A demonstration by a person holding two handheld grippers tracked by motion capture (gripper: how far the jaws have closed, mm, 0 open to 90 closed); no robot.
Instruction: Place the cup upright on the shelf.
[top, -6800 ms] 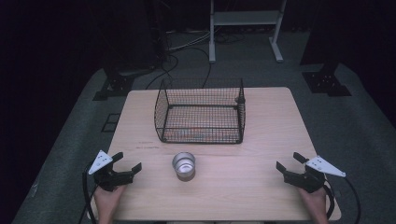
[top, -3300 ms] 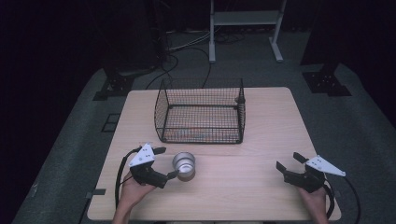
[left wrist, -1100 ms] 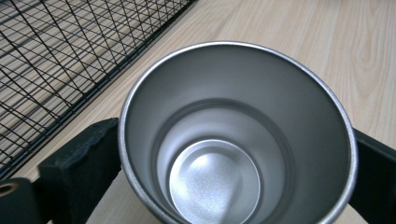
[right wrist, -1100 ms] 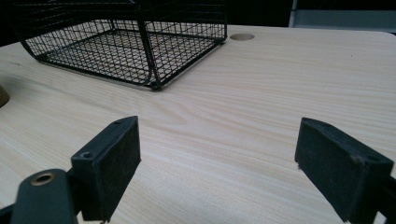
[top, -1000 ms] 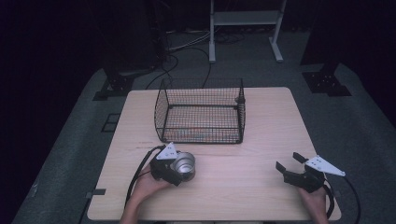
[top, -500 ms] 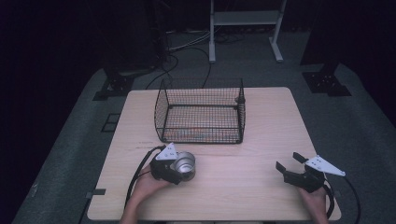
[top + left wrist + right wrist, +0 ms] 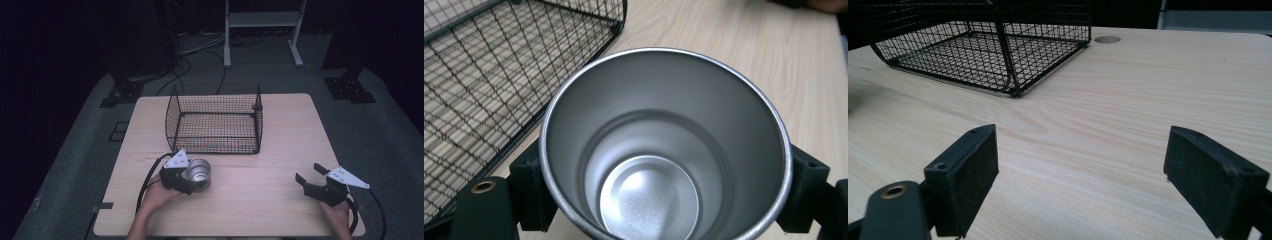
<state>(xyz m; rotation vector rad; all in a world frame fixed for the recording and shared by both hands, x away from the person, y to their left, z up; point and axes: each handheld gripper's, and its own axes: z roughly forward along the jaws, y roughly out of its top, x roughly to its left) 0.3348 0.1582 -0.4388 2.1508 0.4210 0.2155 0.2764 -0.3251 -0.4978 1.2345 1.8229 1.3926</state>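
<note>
A shiny metal cup (image 7: 200, 172) stands upright on the wooden table (image 7: 285, 135), just in front of the wire basket (image 7: 220, 134). My left gripper (image 7: 196, 180) reaches it from the left and is shut on it. Its jaws have just been closing with the cup between them. In the left gripper view the cup (image 7: 664, 145) is empty, and the black pads (image 7: 531, 192) press on both of its sides. My right gripper (image 7: 309, 173) rests open near the table's front right, with bare wood between its pads (image 7: 970, 175).
The black wire basket (image 7: 983, 45) is empty and stands at the middle back of the table; its near corner (image 7: 484, 75) is close to the cup. A round hole (image 7: 1107, 39) marks the tabletop beyond it. Cables and stand feet lie on the dark floor.
My left gripper came in from the table's front left to the cup and closed its jaws on it. The cup, the basket and the right gripper have stayed put.
</note>
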